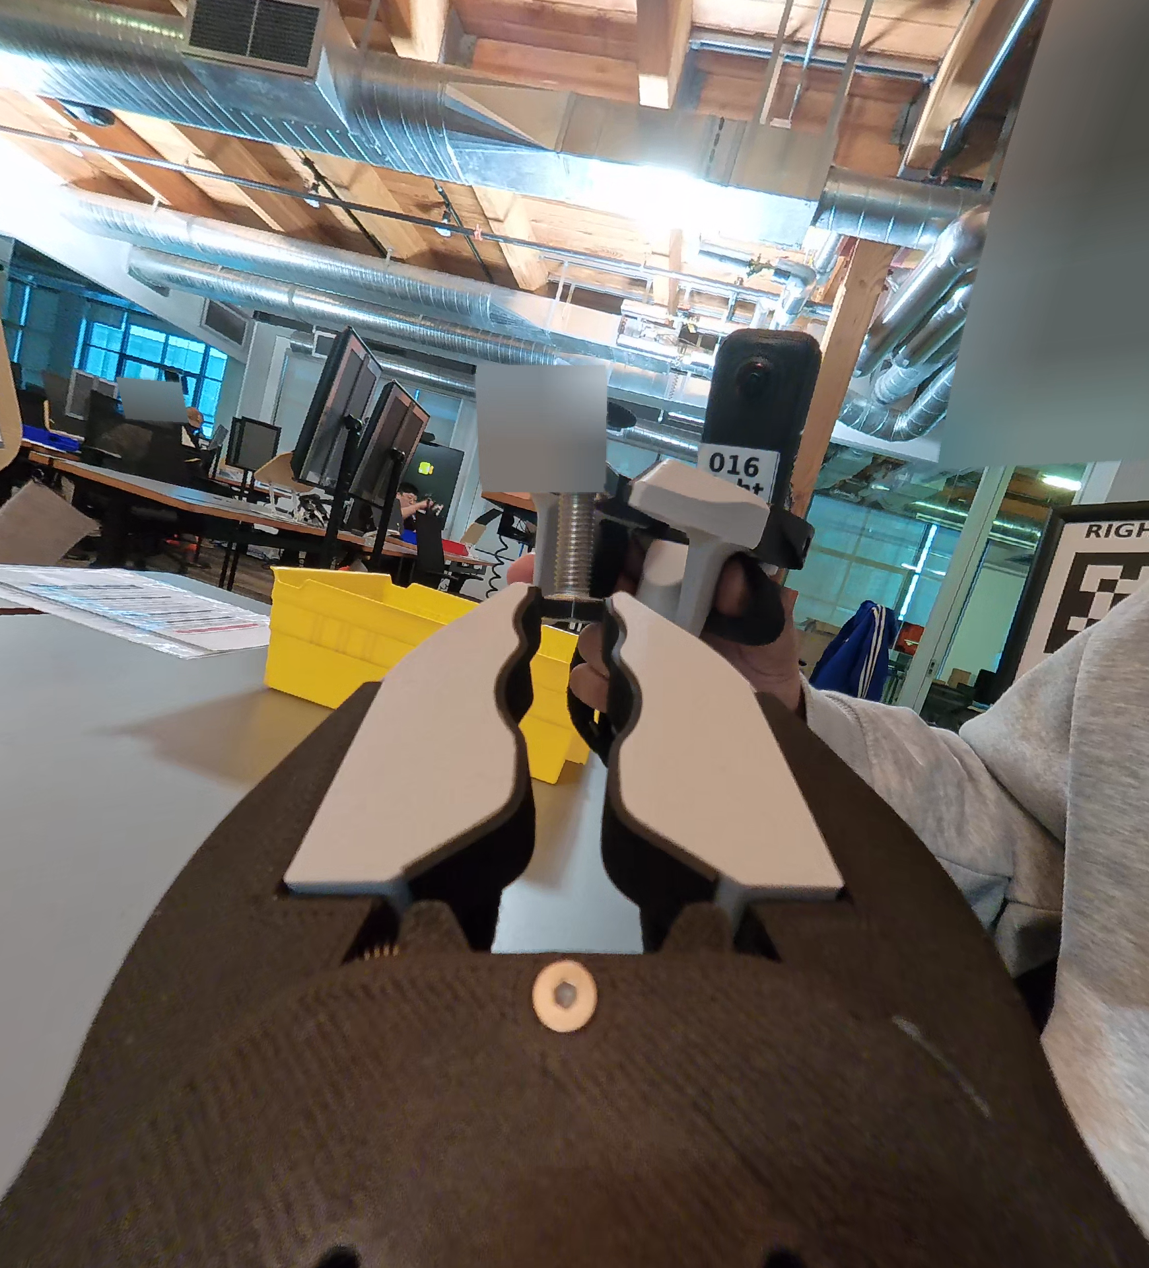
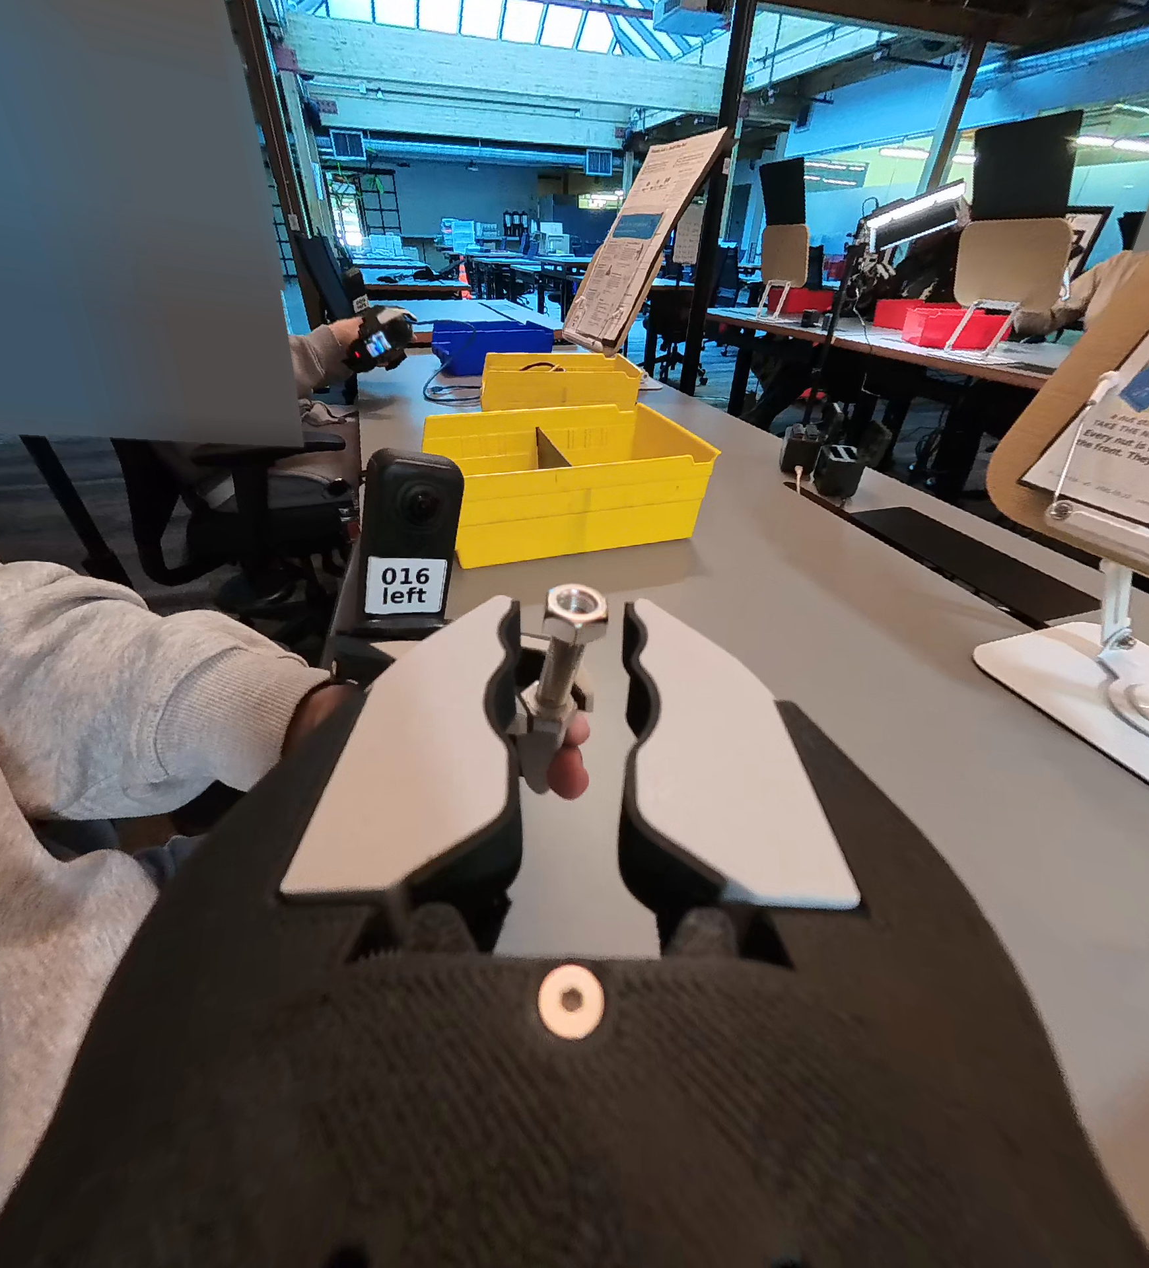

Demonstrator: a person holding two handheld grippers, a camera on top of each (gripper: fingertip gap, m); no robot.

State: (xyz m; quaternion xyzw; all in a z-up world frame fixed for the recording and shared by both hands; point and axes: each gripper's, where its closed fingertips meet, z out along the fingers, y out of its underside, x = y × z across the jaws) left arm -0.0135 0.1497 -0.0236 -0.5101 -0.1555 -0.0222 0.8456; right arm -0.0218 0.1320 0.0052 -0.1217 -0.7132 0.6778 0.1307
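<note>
Your left gripper (image 1: 568, 613) grasps the threaded steel bolt (image 1: 567, 549) (hold it steady); your released right gripper (image 2: 568, 635) straddles the hexagonal steel nut (image 2: 575, 607).

yellow bin (image 2: 578, 508), silver bolt (image 1: 568, 549), grey table (image 2: 832, 686), black-and-white checkered marker (image 1: 1107, 590).

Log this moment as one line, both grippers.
left gripper: shut on bolt head | right gripper: open, straddling hex nut on bolt end | yellow bin: behind

2 yellow bins (image 2: 578, 494), 1 bolt (image 2: 556, 669), 1 nut (image 2: 575, 608), 2 grippers (image 2: 568, 641).
</note>
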